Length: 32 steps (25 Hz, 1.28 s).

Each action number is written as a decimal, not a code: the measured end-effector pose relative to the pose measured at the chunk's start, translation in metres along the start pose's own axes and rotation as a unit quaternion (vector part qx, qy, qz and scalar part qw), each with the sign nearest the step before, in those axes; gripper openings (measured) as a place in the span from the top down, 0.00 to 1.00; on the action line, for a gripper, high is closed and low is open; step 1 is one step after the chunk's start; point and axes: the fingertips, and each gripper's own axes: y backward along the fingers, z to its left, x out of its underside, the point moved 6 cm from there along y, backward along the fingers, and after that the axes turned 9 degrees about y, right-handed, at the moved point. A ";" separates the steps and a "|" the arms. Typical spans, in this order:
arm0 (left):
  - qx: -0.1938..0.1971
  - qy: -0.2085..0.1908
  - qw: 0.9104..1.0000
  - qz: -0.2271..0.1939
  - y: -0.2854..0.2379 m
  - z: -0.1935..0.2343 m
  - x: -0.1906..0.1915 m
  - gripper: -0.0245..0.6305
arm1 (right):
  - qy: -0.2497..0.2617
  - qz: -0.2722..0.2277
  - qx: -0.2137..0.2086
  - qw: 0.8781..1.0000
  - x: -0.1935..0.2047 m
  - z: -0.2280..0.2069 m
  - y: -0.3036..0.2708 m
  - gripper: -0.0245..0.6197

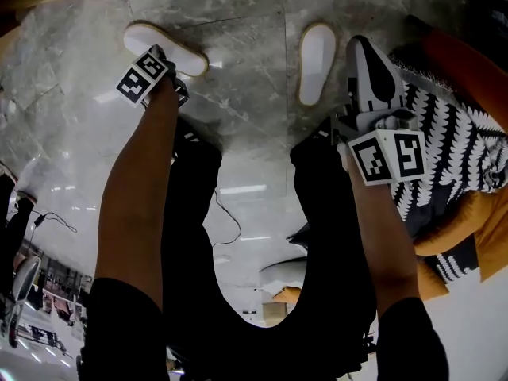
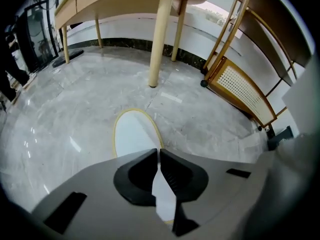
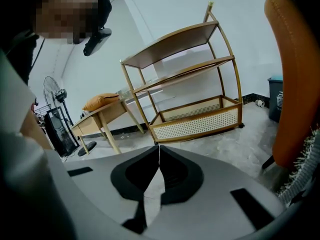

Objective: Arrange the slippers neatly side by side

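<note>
Grey marble floor (image 1: 238, 133), glossy, with a wooden table (image 2: 160, 39) and a rattan-fronted shelf rack (image 3: 195, 84) standing on it. Two white slippers with tan rims lay on the floor, well apart. Left slipper (image 1: 171, 46) lay at a slant; right slipper (image 1: 316, 60) lay nearly straight up the head view, its toe pointing away. A black-and-white shoe (image 1: 371, 74) sat just beside the right slipper, next to a black-and-white patterned cloth (image 1: 452, 141) draped over an orange chair (image 3: 292, 74).

Left gripper (image 2: 159, 151) pointed steeply down over the near end of the left slipper. Its fingers were drawn almost together, only a thin slit between the tips, and the slipper's white surface showed past and below them. Whether they touched the slipper could not be made out.

Right gripper (image 3: 159, 149) hung low, near the shoe and apart from the right slipper, aimed toward the shelf rack. Its fingers were pressed together with nothing between them.
</note>
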 end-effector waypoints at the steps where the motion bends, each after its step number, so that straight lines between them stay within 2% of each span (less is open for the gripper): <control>1: 0.003 0.008 1.000 -0.001 0.004 0.000 0.000 0.91 | 0.003 -0.001 0.002 1.000 -0.002 -0.001 0.001 0.91; 5: 0.020 0.015 1.000 -0.003 0.027 -0.011 0.002 0.92 | -0.002 -0.010 0.020 1.000 -0.018 -0.013 0.013 0.91; 12: 0.064 -0.023 0.998 0.007 0.066 -0.073 0.030 0.92 | 0.014 -0.021 0.015 1.000 -0.051 -0.021 0.038 0.91; 17: 0.090 -0.037 0.995 0.030 0.072 -0.126 0.080 0.92 | 0.019 -0.024 0.013 0.999 -0.062 -0.038 0.062 0.91; 22: 0.105 -0.071 0.990 0.061 0.061 -0.170 0.140 0.92 | 0.021 -0.033 0.014 0.999 -0.064 -0.065 0.088 0.91; 32: 0.112 -0.146 0.977 0.109 0.034 -0.213 0.224 0.92 | 0.039 -0.037 0.014 0.998 -0.048 -0.112 0.107 0.91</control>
